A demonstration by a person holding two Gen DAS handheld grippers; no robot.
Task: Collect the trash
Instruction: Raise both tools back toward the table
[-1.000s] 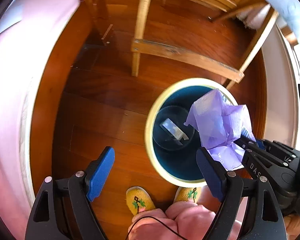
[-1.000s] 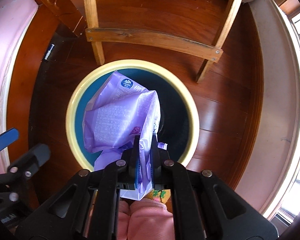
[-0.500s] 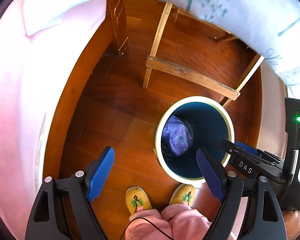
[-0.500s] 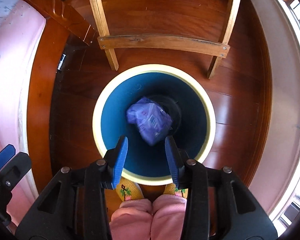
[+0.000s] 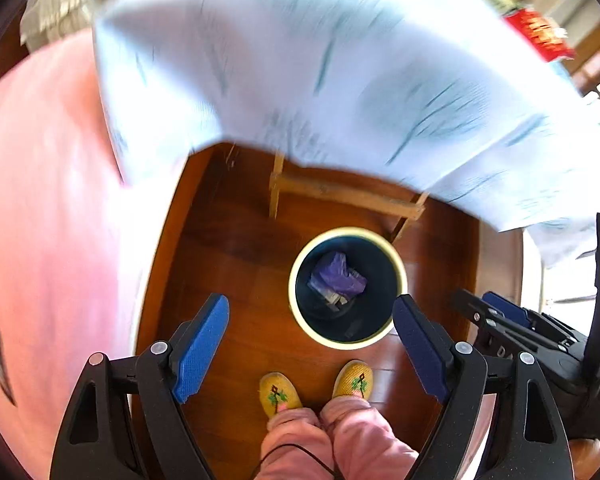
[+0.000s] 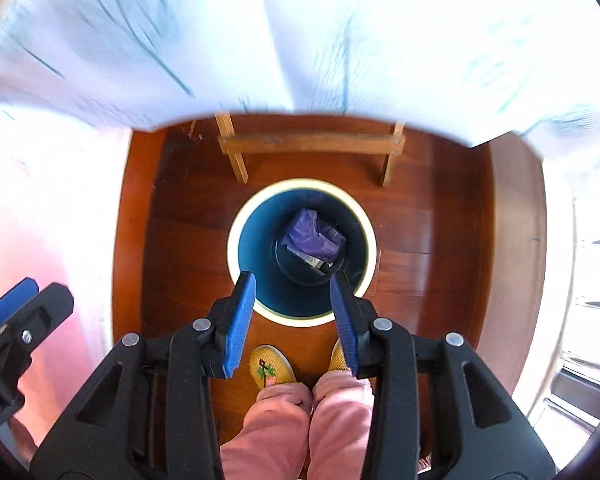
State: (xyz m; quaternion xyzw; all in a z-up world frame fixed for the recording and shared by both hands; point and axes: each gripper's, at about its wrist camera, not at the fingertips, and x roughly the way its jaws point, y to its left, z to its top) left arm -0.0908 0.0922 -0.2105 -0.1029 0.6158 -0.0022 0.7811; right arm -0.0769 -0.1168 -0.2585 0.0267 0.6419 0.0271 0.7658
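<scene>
A blue trash bin with a cream rim [image 5: 297, 264] [image 6: 234, 236] stands on the wooden floor below both grippers. A crumpled purple plastic wrapper [image 5: 338, 276] [image 6: 310, 236] lies at its bottom on other scraps. My left gripper [image 5: 310, 346] is open and empty, high above the floor, left of the bin. My right gripper [image 6: 292, 316] is open and empty, high over the bin's near rim; it also shows in the left wrist view [image 5: 508, 320].
A white patterned tablecloth [image 5: 320, 64] [image 6: 300, 32] hangs over the table edge ahead. Wooden table legs and crossbar [image 6: 312, 144] stand behind the bin. A pink cloth [image 5: 40, 200] lies at left. The person's yellow slippers [image 5: 280, 394] are below.
My right gripper opened and dropped the purple wrapper into the bin. Both grippers then rose well above the floor, so the bin looks smaller and the tablecloth came into view.
</scene>
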